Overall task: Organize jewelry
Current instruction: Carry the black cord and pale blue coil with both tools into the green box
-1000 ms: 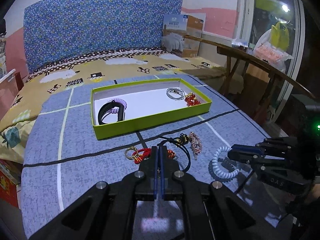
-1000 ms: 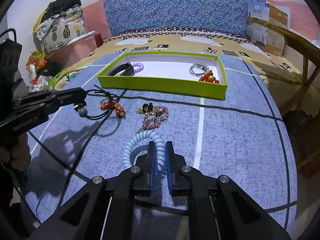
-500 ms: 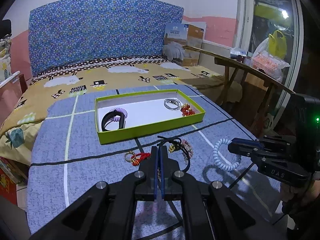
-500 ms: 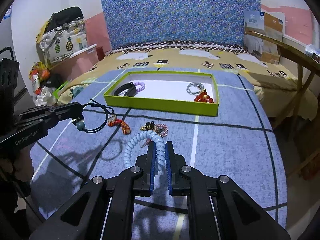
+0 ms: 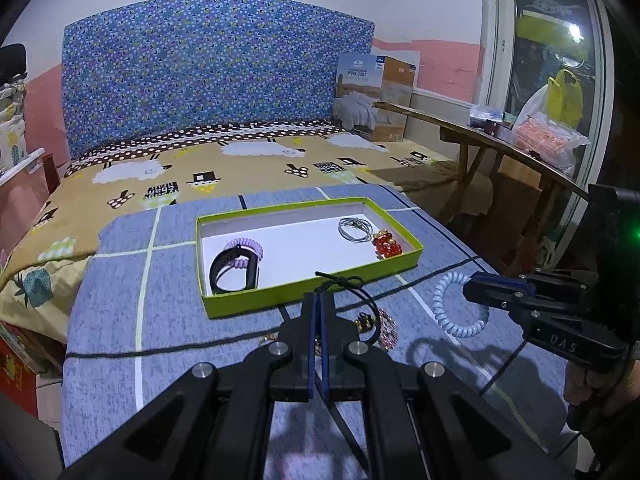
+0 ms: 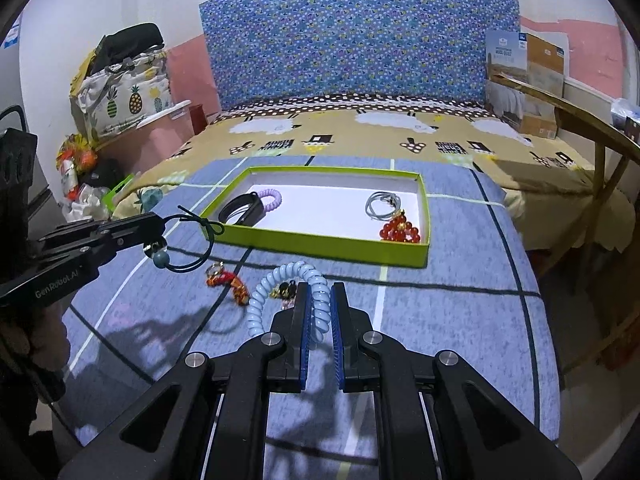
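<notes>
The green tray point(image 5: 308, 292) sits on the blue-grey cloth point(image 6: 460, 320) and serves as the anchor here. Inside it, at its left end, a black band point(image 5: 234, 274) overlaps a purple coil tie point(image 5: 246, 246); at its right end lie a grey loop of cord point(image 5: 355, 229) and, touching it on the near side, a cluster of red beads point(image 5: 386, 245). The white floor between the two ends is bare.

In front of the tray, the left gripper point(image 5: 319, 300) is clenched on a black hair tie point(image 6: 192, 258) with a blue bead, held off the cloth near the tray's left corner. The right gripper point(image 6: 319, 300) pinches a pale blue coil tie point(image 6: 288, 284) — lifted, short of the tray's front wall. On the cloth before the tray rest a red-and-gold trinket point(image 6: 226, 282) and a pink beaded piece point(image 5: 386, 328).
</notes>
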`<act>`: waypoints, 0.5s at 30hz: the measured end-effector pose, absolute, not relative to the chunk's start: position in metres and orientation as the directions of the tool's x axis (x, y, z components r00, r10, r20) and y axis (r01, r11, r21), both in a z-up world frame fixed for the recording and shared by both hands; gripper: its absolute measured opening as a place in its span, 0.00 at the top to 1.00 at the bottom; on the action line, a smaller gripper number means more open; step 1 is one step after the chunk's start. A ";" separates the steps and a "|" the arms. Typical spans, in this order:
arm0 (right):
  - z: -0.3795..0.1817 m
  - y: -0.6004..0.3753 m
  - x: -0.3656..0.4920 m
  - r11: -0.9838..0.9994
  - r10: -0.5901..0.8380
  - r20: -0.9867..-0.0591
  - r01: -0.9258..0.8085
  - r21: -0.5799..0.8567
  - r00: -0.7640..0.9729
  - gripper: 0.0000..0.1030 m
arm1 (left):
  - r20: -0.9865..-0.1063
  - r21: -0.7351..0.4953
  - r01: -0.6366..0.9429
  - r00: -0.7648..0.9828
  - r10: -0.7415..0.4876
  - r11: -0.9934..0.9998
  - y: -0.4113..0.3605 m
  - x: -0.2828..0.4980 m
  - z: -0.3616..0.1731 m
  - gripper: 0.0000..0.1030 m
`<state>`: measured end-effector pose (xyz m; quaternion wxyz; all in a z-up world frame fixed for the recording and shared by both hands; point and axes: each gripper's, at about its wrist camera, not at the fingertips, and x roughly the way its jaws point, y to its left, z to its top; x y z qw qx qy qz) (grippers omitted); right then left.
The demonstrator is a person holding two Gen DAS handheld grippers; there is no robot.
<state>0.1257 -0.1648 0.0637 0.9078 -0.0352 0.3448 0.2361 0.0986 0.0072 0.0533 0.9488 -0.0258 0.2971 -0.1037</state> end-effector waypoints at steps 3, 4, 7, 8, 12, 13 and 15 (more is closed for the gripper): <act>0.066 -0.163 0.136 0.887 0.403 -0.641 -0.451 0.098 0.653 0.91 | -0.561 -0.109 0.181 0.801 -0.210 0.978 0.008 0.109 0.054 0.98; 0.066 -0.163 0.138 0.888 0.402 -0.641 -0.450 0.097 0.654 0.91 | -0.560 -0.106 0.180 0.802 -0.208 0.978 0.009 0.113 0.054 0.98; 0.070 -0.162 0.151 0.887 0.401 -0.635 -0.452 0.091 0.660 0.91 | -0.557 -0.098 0.182 0.805 -0.205 0.978 0.009 0.123 0.056 0.98; 0.071 -0.160 0.154 0.887 0.402 -0.634 -0.453 0.090 0.661 0.91 | -0.556 -0.094 0.180 0.806 -0.202 0.979 0.010 0.127 0.057 0.98; 0.074 -0.155 0.171 0.886 0.404 -0.633 -0.454 0.092 0.660 0.91 | -0.556 -0.089 0.178 0.808 -0.198 0.980 0.011 0.145 0.057 0.98; 0.074 -0.153 0.176 0.886 0.404 -0.633 -0.455 0.091 0.660 0.91 | -0.557 -0.089 0.178 0.807 -0.197 0.980 0.011 0.149 0.057 0.98; 0.073 -0.149 0.187 0.887 0.399 -0.637 -0.454 0.086 0.659 0.91 | -0.560 -0.086 0.176 0.806 -0.194 0.981 0.012 0.159 0.056 0.98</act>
